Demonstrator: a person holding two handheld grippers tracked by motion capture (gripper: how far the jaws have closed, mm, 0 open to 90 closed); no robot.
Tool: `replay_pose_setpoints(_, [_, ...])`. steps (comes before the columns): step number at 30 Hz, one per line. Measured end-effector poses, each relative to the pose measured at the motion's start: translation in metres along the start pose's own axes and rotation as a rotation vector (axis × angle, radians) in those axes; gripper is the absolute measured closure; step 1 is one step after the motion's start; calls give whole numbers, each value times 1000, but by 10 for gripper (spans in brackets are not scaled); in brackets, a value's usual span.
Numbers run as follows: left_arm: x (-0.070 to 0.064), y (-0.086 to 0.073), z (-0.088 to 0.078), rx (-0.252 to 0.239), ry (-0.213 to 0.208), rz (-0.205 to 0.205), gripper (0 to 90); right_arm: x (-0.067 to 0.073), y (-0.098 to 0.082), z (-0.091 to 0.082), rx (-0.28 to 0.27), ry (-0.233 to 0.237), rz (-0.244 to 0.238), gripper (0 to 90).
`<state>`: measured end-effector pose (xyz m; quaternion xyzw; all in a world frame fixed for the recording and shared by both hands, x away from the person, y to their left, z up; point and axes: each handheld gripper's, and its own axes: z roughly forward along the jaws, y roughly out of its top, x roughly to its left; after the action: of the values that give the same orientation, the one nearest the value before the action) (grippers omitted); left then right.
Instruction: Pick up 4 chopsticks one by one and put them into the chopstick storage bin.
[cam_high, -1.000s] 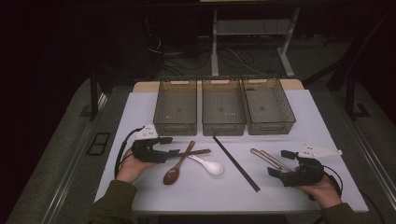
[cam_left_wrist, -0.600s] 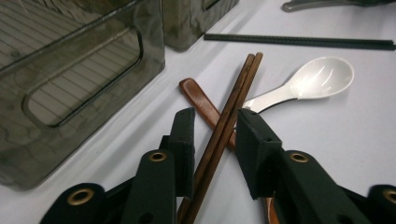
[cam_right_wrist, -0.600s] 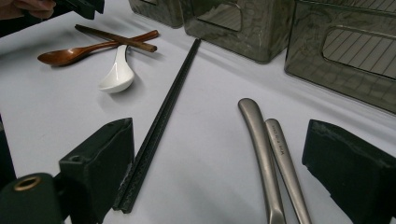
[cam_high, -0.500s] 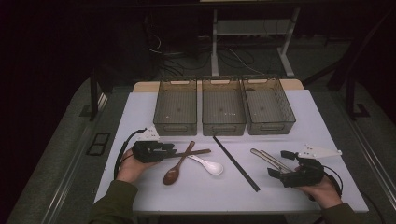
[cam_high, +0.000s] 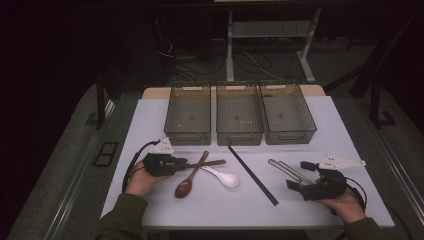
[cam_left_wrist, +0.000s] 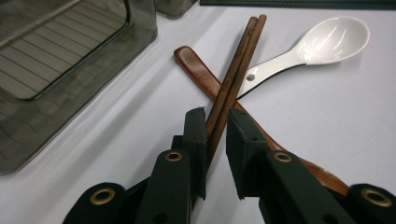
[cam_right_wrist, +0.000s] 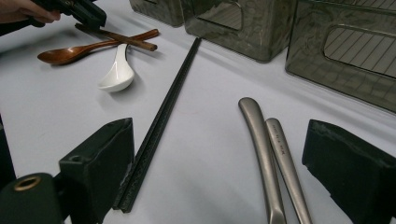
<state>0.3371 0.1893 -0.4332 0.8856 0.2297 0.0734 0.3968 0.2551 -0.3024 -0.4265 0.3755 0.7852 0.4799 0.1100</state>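
Note:
A pair of brown wooden chopsticks lies across the handle of a wooden spoon on the white table. My left gripper is shut on the near ends of those chopsticks; in the high view it sits at the left. A white ceramic spoon lies just right of the wooden spoon. My right gripper stands open, with two metal utensil handles lying on the table between its jaws. From above, the right gripper is at the front right.
Three smoky clear bins stand side by side at the back of the table. A long pair of black chopsticks lies diagonally at mid-table, left of the metal utensils.
My left gripper has slid right along the table onto the brown chopsticks' ends. The right gripper has stayed put.

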Motion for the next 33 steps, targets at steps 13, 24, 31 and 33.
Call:
replay_pose_setpoints(13, [0,-1,4,25,-4,11,794,-1,0,0,-1,-1,1,89])
replay_pose_setpoints(24, [0,-2,4,24,-8,12,799,-1,0,0,0,0,2,90])
replay_pose_setpoints(31, [-1,-2,5,25,-2,18,799,-1,0,0,-1,0,2,89])
replay_pose_setpoints(33, [-1,-2,5,29,-1,24,799,-1,0,0,-1,1,1,89])
